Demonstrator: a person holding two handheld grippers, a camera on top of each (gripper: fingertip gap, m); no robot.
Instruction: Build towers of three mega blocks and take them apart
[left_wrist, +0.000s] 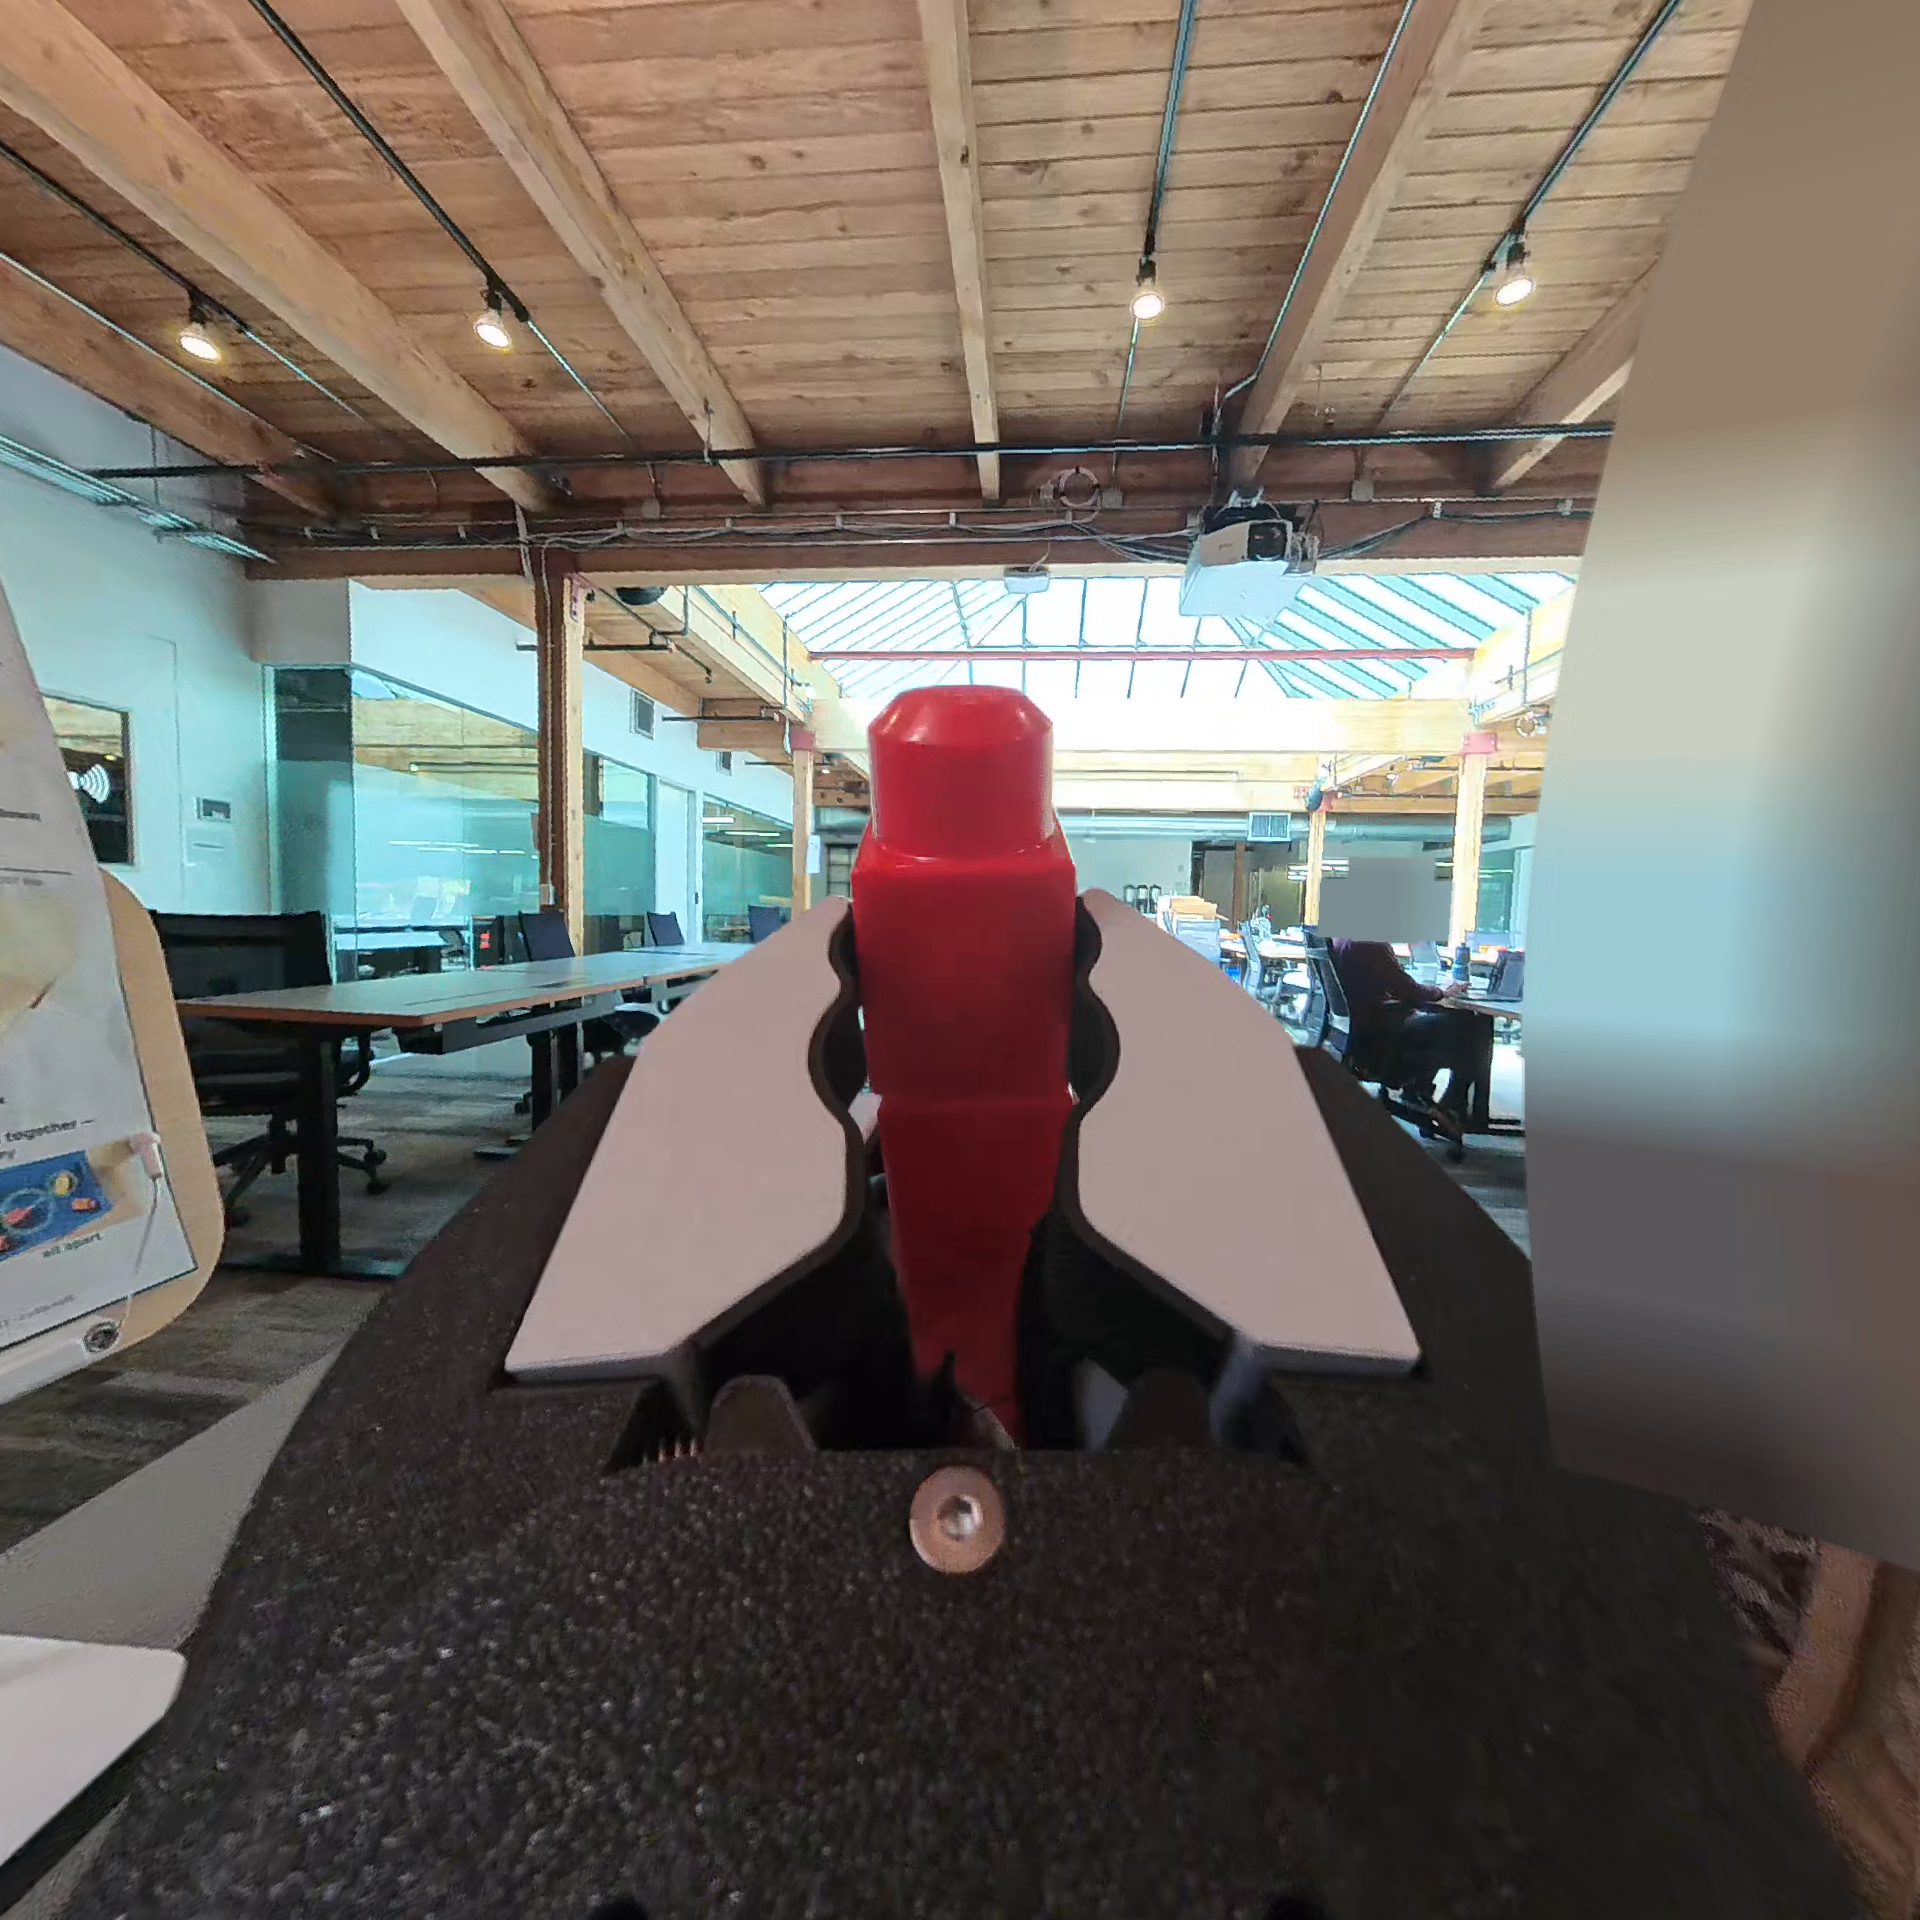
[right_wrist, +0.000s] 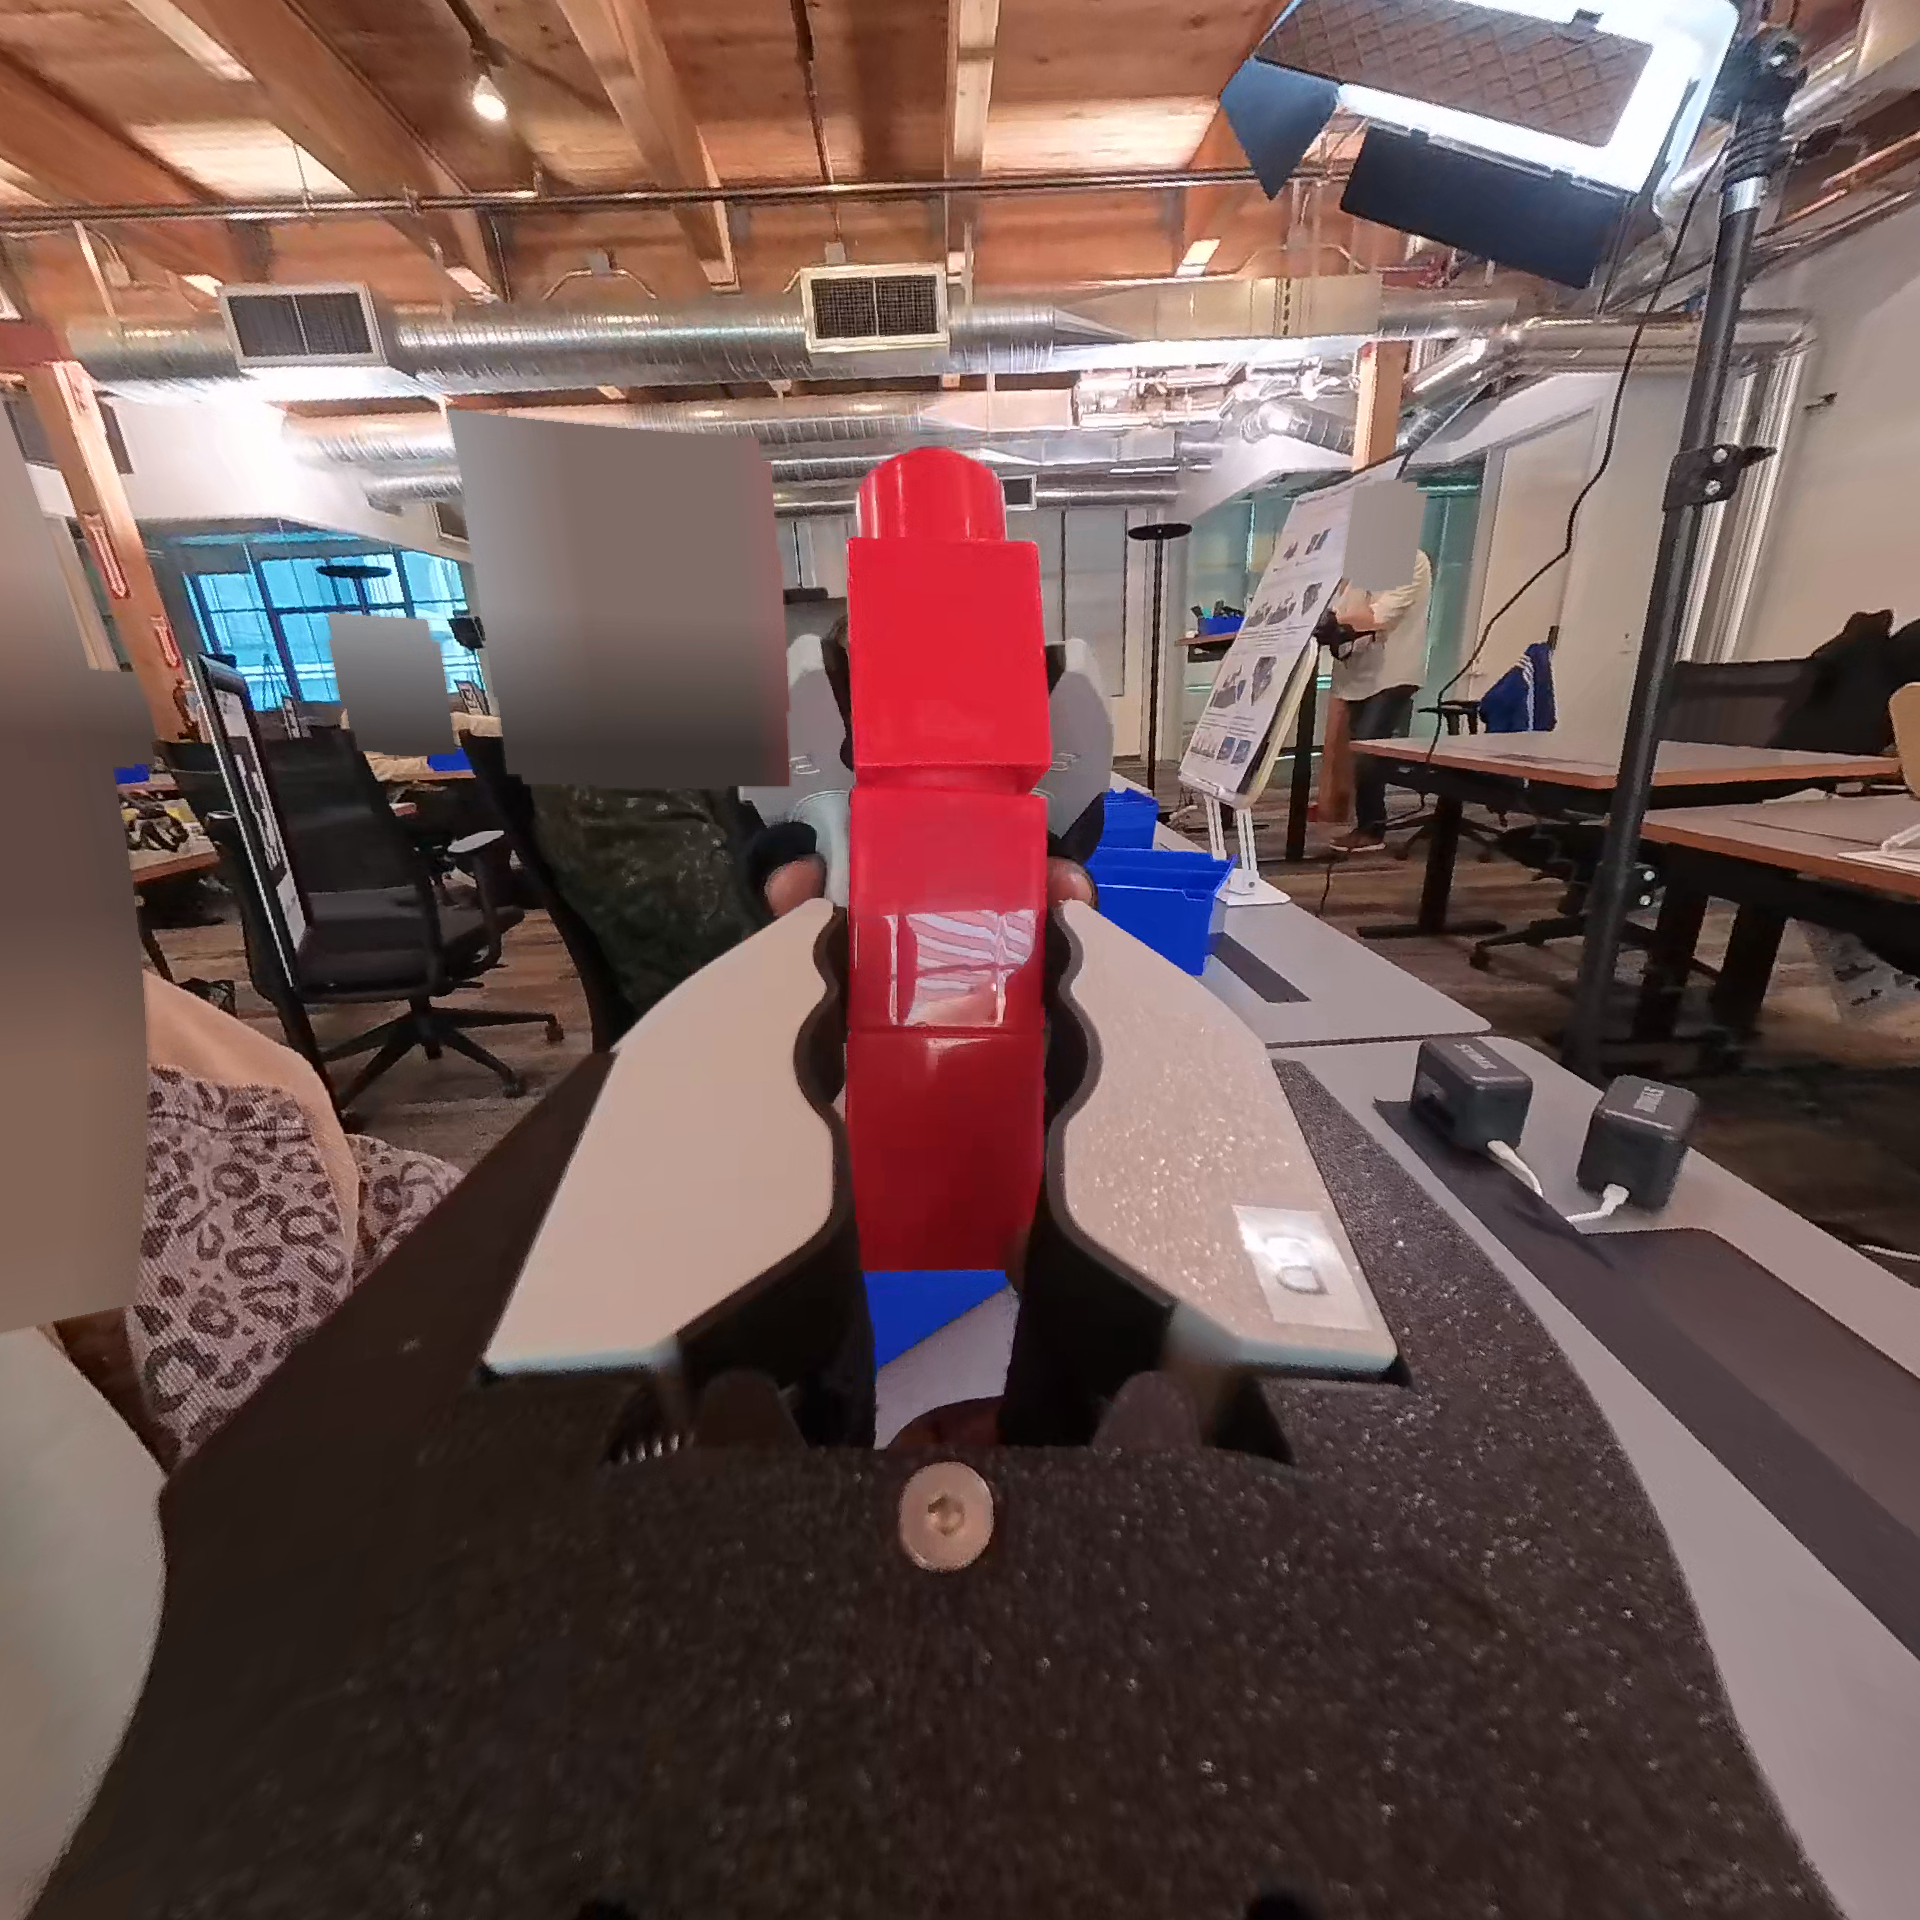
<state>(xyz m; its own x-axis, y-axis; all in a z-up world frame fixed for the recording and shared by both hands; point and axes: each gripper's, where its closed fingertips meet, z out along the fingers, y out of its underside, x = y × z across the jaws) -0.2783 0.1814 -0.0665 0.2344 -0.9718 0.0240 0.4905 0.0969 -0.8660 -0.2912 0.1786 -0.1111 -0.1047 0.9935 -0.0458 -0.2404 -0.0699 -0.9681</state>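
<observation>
A tower of three red mega blocks (right_wrist: 945, 1039) stands upright between both grippers. My right gripper (right_wrist: 945, 920) is shut on the middle block (right_wrist: 935, 862), with the lowest block (right_wrist: 940, 1143) between its fingers nearer the camera. The top block (right_wrist: 945, 665) is slightly tilted, with a small gap under it. My left gripper (right_wrist: 940, 717) shows behind the top block, its grey fingers (right_wrist: 1081, 696) on either side of it. In the left wrist view, my left gripper (left_wrist: 961, 914) is shut on a red block (left_wrist: 961, 987) whose stud (left_wrist: 961, 769) points up.
Blue bins (right_wrist: 1153, 894) sit on the grey table (right_wrist: 1351, 997) beyond the tower, with a blue patch (right_wrist: 925, 1309) below it. Two black power adapters (right_wrist: 1470, 1091) and a light stand (right_wrist: 1662, 727) are at the right. Instruction boards (right_wrist: 1257, 665) (left_wrist: 62, 1039), desks, chairs and people surround. There is about 4 cm between the tips of the two grippers.
</observation>
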